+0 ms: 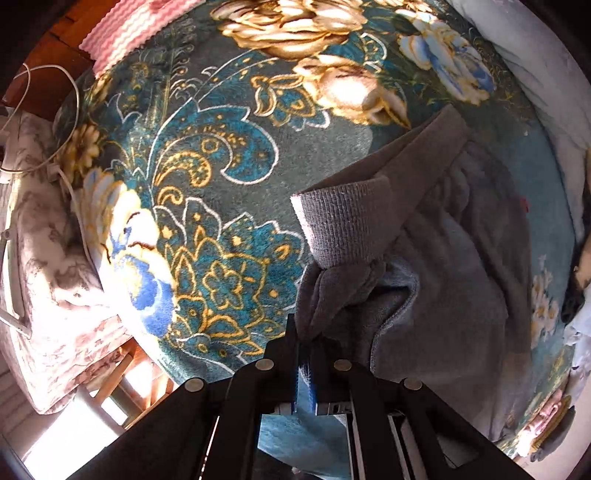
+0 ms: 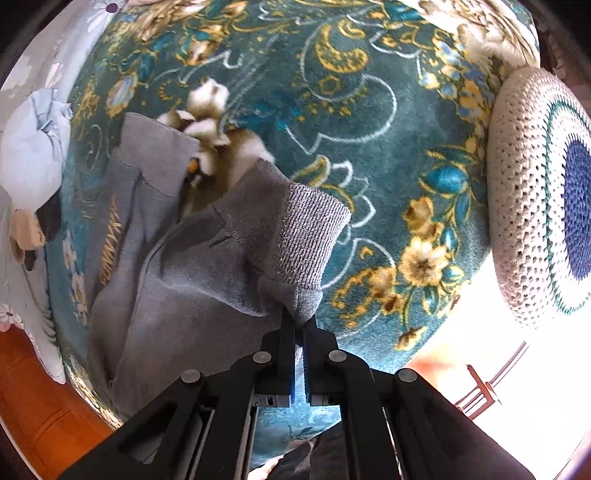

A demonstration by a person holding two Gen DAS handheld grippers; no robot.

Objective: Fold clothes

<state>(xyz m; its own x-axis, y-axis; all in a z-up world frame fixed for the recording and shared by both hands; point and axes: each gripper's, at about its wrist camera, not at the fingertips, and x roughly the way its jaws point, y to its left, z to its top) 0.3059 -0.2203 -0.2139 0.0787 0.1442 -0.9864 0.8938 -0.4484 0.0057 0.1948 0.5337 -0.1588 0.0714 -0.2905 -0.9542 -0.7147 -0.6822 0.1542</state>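
A grey sweatshirt [image 1: 461, 266] lies on a teal floral blanket [image 1: 207, 155]. In the left wrist view my left gripper [image 1: 304, 338] is shut on bunched grey fabric just below a ribbed cuff [image 1: 343, 225], which stands up from the pinch. In the right wrist view my right gripper [image 2: 299, 325] is shut on the sweatshirt [image 2: 177, 288] at the base of the other ribbed cuff [image 2: 310, 236], lifted off the blanket [image 2: 369, 122]. Gold lettering [image 2: 110, 243] shows on the garment's body at the left.
A pink-and-white wavy cloth [image 1: 129, 26] and a white cable [image 1: 55, 110] lie at the blanket's far left. A pale patterned pillow [image 1: 48, 258] hangs at the left edge. A round crocheted cushion [image 2: 543, 192] sits at the right. Light blue clothes [image 2: 33, 147] lie left. Wooden floor [image 2: 33, 406] shows below.
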